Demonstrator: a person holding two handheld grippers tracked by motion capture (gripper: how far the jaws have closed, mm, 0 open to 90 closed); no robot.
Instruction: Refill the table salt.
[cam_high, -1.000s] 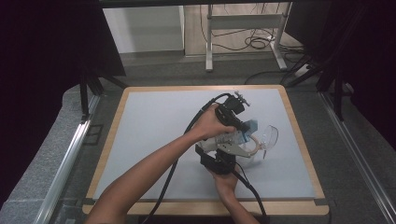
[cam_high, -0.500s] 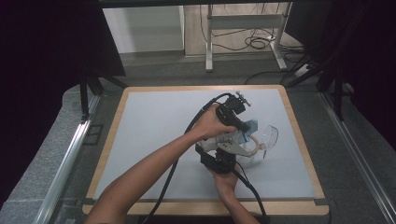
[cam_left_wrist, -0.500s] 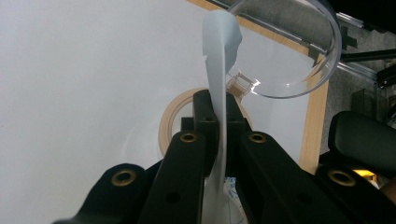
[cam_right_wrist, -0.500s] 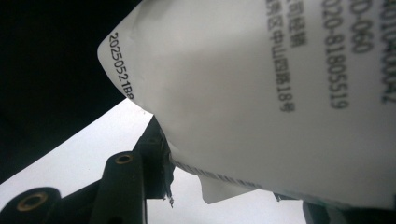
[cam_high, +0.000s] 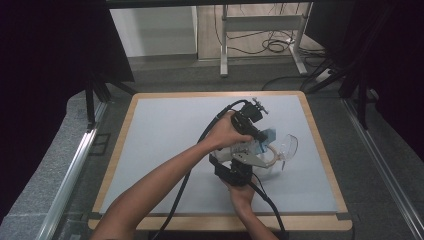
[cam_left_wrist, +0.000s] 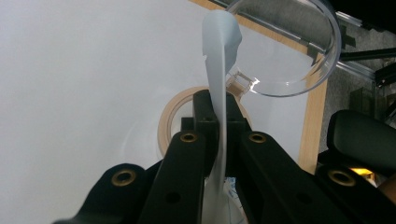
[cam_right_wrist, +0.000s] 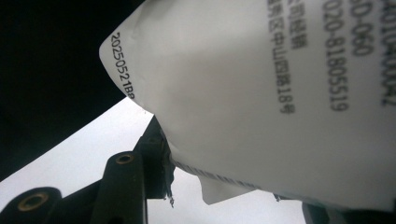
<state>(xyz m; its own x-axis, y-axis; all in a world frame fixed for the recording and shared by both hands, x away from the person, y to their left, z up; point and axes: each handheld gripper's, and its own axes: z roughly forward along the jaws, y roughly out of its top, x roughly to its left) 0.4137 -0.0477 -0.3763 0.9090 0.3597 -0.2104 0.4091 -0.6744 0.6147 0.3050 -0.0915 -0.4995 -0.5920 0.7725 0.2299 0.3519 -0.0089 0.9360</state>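
A white and pale blue packet (cam_high: 264, 137) with printed text is held above the mat between both grippers. My left gripper (cam_high: 258, 139) reaches in from the upper left and is shut on it. In the left gripper view the packet (cam_left_wrist: 219, 56) rises edge-on out of that gripper (cam_left_wrist: 219, 108). My right gripper (cam_high: 246, 159) comes up from below. In the right gripper view the packet (cam_right_wrist: 261, 93) hangs close to the camera, its ragged lower edge caught in that gripper (cam_right_wrist: 219, 183).
A clear round dish (cam_high: 284, 146) (cam_left_wrist: 289, 60) lies just right of the grippers, with a tan ring (cam_left_wrist: 169, 117) beside it. The pale mat (cam_high: 165, 140) has a wooden border (cam_high: 320, 150). Cables trail from both grippers towards the front edge.
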